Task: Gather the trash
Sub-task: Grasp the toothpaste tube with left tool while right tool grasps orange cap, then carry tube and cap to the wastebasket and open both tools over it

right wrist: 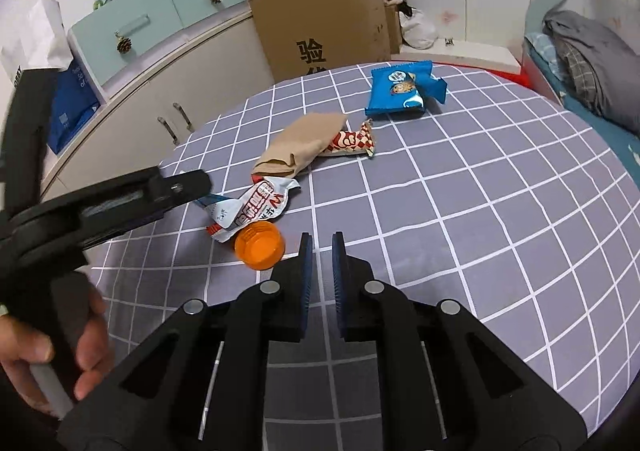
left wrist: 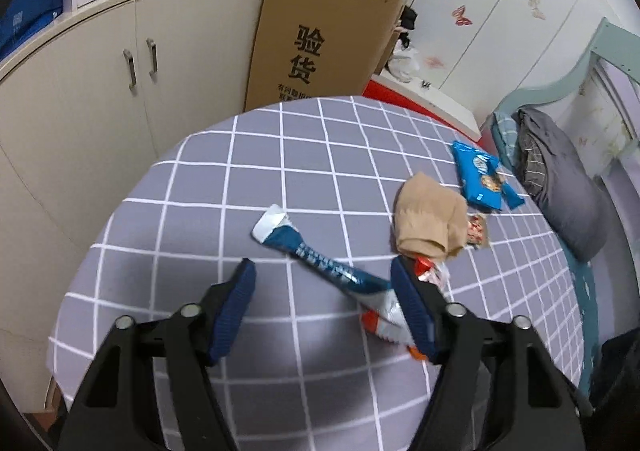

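Five trash items on grey checked-cloth counter (right wrist: 480, 211): long blue-silver wrapper (left wrist: 320, 263), white-red crumpled wrapper (right wrist: 256, 207), red-white checked wrapper (right wrist: 352, 141), blue biscuit packet (right wrist: 400, 91), orange plastic cap (right wrist: 260, 245). None collected. Left tongs (left wrist: 322, 269) apart, straddling long blue-silver wrapper, unclamped. Right tongs (right wrist: 322, 241) together, empty.

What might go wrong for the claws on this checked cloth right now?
The left claw stands open with only one finger by the long blue foil wrapper, so closing may just push it. The red-and-white crumpled wrapper could snag too. The shut right claw could knock the orange plastic cap.
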Demonstrator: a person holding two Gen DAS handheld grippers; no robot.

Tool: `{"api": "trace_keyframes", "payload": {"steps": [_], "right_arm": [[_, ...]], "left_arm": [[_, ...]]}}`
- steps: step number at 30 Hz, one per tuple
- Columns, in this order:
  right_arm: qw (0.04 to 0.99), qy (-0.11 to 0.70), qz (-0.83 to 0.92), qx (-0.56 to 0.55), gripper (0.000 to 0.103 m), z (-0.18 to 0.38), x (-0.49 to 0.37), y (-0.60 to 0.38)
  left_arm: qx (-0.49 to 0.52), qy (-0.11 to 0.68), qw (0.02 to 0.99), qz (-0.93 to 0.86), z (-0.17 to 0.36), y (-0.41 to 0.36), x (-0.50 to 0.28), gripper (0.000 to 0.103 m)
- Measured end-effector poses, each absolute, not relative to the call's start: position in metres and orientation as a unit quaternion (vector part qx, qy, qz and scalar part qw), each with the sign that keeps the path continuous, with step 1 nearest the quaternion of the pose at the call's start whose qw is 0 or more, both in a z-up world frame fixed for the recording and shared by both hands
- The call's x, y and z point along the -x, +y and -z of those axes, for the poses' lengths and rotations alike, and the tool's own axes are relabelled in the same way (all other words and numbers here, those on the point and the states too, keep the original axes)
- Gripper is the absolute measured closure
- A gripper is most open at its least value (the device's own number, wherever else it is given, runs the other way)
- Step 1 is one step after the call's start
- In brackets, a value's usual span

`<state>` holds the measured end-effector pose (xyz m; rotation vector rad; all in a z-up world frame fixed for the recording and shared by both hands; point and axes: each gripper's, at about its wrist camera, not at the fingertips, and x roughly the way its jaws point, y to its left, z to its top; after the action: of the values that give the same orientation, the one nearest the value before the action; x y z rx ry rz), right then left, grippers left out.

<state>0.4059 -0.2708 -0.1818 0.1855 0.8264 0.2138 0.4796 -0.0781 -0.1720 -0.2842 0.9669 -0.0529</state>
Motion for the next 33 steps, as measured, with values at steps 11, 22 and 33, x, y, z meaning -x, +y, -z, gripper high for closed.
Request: {"api": "trace_keyframes", "payload": {"steps": [11, 22, 33], "right_arm": [[0.908, 0.398, -0.122, -0.052, 0.054, 0.179, -0.405, -0.253], [0.899, 0.421, -0.116, 0.045, 0.074, 0.187, -0.419, -0.212], [0.922, 0.362, -0.128, 0.034, 0.074, 0.145, -0.383, -0.183]], "left_arm": [[0.148, 0.448, 0.88, 0.05, 0.168, -0.058, -0.467, 0.097], [0.159, 0.41, 0.894, 0.085, 0.148, -0.039, -0.428, 0.097], [0.152, 0.389, 0.905, 0.077, 0.13, 0.009, -0.384, 0.097]]}}
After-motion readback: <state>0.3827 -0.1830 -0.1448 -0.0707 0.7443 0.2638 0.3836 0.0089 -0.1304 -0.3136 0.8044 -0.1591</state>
